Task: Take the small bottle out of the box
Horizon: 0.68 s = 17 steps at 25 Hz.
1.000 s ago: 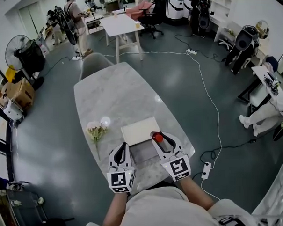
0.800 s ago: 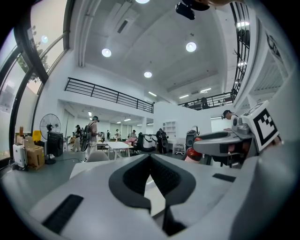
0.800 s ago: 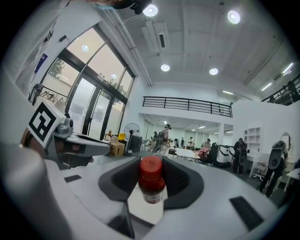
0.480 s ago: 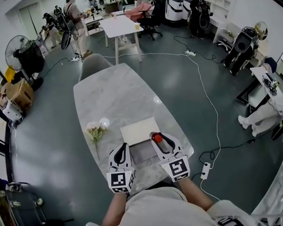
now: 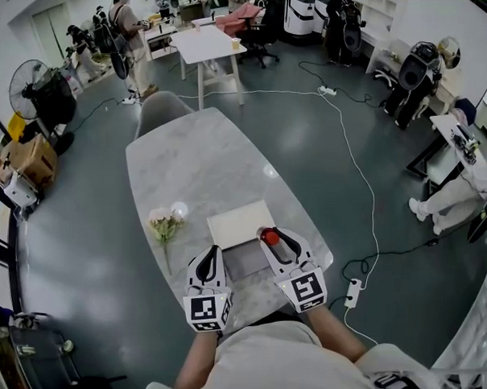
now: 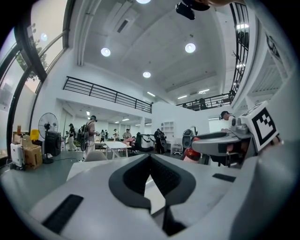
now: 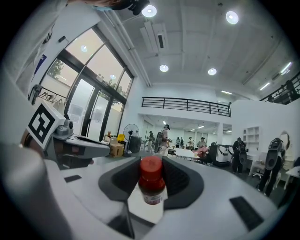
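Half done, at a guess. Clamped upright between the pads of the right gripper (image 5: pixel 274 236): the small bottle (image 7: pixel 151 180), red cap up, probably so it cannot tip or slip. Poised over the right rim of the open box (image 5: pixel 244 266), close to the near edge of the table (image 5: pixel 196 163), just beside the white lid (image 5: pixel 241 222). Pinched shut on nothing at the box's left side: the left gripper (image 5: pixel 211 251), seemingly parked clear of the lift.

Bright, even light; strong fisheye edges.
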### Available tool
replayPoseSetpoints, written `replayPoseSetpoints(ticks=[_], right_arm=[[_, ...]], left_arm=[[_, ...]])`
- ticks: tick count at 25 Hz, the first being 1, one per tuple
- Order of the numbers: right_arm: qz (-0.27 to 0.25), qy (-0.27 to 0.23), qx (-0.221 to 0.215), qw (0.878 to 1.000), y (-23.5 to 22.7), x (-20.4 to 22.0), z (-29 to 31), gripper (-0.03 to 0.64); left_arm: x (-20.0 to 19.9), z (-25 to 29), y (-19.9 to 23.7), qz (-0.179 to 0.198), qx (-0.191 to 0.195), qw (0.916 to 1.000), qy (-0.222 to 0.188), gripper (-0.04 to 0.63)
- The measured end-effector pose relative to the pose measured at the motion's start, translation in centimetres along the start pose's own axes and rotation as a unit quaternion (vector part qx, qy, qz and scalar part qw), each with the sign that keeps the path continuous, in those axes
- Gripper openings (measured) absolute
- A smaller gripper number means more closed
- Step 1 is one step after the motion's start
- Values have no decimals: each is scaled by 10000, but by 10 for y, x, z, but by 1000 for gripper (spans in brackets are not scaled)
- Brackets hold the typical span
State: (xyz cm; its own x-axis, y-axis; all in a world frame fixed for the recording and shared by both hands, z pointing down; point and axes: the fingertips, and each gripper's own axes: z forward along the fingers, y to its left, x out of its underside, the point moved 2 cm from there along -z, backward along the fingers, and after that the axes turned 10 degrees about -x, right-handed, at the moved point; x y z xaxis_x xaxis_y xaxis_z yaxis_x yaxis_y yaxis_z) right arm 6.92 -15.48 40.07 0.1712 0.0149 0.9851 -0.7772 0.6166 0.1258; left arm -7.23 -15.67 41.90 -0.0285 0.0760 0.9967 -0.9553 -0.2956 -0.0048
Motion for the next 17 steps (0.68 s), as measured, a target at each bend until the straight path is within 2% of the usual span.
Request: replayPoseSetpoints(ticks=[17], right_arm=[[-67,-10,-139,9999,-7,2,5,155]], left_arm=[[2,7,-2,-37,52,9999,160,23]])
